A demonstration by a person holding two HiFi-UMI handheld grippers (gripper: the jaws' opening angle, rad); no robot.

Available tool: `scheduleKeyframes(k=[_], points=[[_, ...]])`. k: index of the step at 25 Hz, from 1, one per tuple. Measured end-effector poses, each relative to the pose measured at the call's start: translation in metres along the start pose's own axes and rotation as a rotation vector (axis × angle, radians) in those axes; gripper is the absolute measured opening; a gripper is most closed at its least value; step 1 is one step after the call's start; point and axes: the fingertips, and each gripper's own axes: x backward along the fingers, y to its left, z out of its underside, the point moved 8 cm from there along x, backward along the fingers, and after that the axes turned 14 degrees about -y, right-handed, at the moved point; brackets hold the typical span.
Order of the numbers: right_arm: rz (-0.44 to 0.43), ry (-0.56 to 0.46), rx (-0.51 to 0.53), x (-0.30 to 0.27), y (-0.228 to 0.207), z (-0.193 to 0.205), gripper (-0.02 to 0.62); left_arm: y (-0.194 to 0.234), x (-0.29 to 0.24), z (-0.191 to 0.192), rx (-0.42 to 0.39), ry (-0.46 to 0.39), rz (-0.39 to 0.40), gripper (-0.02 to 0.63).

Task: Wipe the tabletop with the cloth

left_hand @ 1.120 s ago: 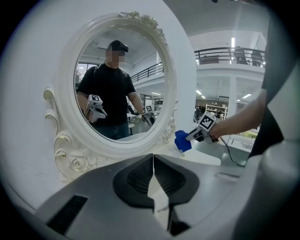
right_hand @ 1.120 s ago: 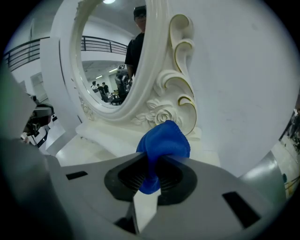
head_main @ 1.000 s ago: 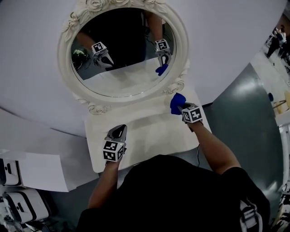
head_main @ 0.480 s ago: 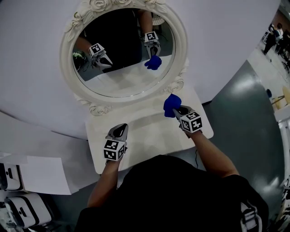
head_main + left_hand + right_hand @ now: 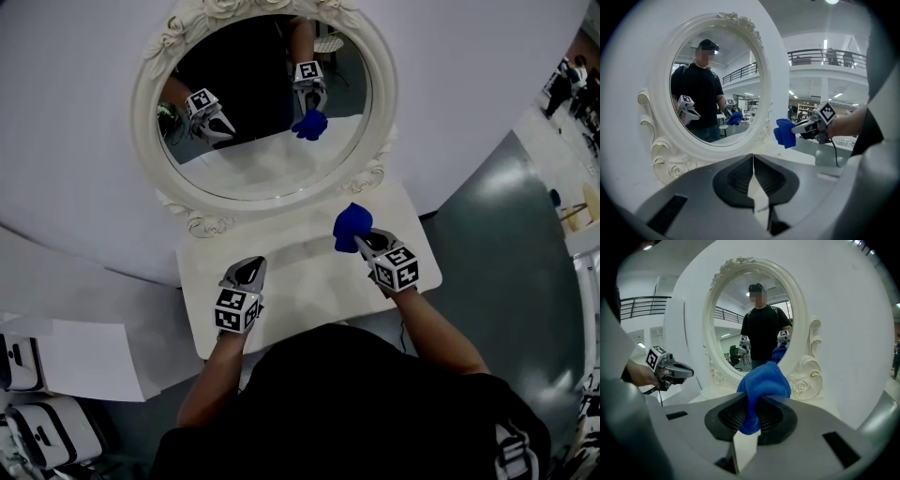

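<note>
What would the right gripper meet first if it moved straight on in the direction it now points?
Probably the white mirror frame, near its lower carving; the blue cloth held in the right gripper would touch it first. Depth is unclear.

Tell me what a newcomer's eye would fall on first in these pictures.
The bright blue cloth, pinched in the fingers of the right gripper over the white tabletop's right side, stands out most. Behind it stands a large oval mirror in an ornate white frame, reflecting both grippers and the cloth. The left gripper, shut and empty, is at front left.
</note>
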Motion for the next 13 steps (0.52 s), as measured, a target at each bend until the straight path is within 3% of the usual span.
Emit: scheduleKeyframes(k=[13], points=[[0.003, -0.02, 0.008, 0.0039, 0.0056, 0.0005, 0.04, 0.0026, -0.0006, 0.0016, 0.003, 0.003, 0.01, 0.014]])
